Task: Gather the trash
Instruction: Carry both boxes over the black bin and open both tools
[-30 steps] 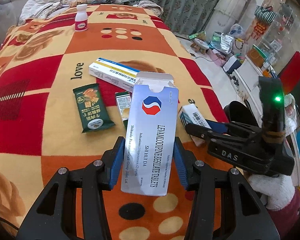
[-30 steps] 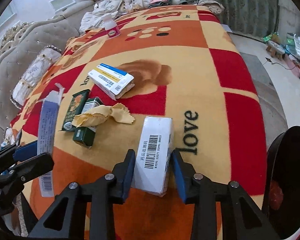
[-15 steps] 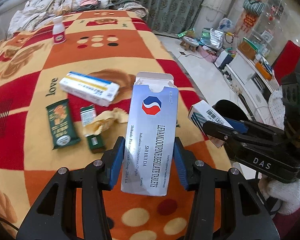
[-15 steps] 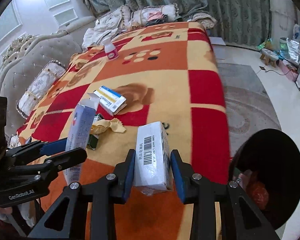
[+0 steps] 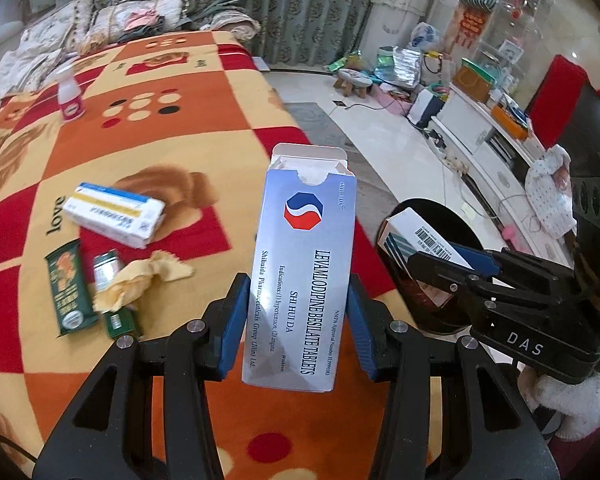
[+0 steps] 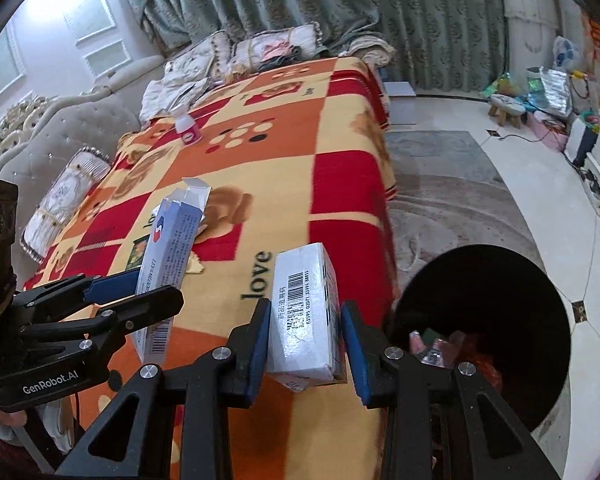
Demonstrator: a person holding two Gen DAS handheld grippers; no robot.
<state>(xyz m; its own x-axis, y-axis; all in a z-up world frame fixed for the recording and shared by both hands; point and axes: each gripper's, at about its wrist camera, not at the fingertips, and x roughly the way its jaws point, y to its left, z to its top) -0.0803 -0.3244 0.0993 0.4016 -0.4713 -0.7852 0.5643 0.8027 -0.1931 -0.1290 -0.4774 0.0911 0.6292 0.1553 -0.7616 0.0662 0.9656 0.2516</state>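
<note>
Two cartons held | left gripper (image 5: 296, 316) clamped on silver tablet box (image 5: 304, 276), flap open, probably empty: light, crushable, hold the long edges | right gripper (image 6: 304, 340) clamped on white barcode box (image 6: 304, 312), stiffer | both above the blanket edge, beside black bin (image 6: 484, 320)

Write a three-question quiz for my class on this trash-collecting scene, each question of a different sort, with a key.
1. True or false: the left claw is empty.
2. Which is still lying on the blanket? A) green wrapper B) banana C) spoon
3. Fill in: the black bin stands on the ____ beside the bed.

Key
1. False: it grips the open silver tablet box.
2. A
3. floor; the right claw, gripping the white barcode box, is near it.
</note>
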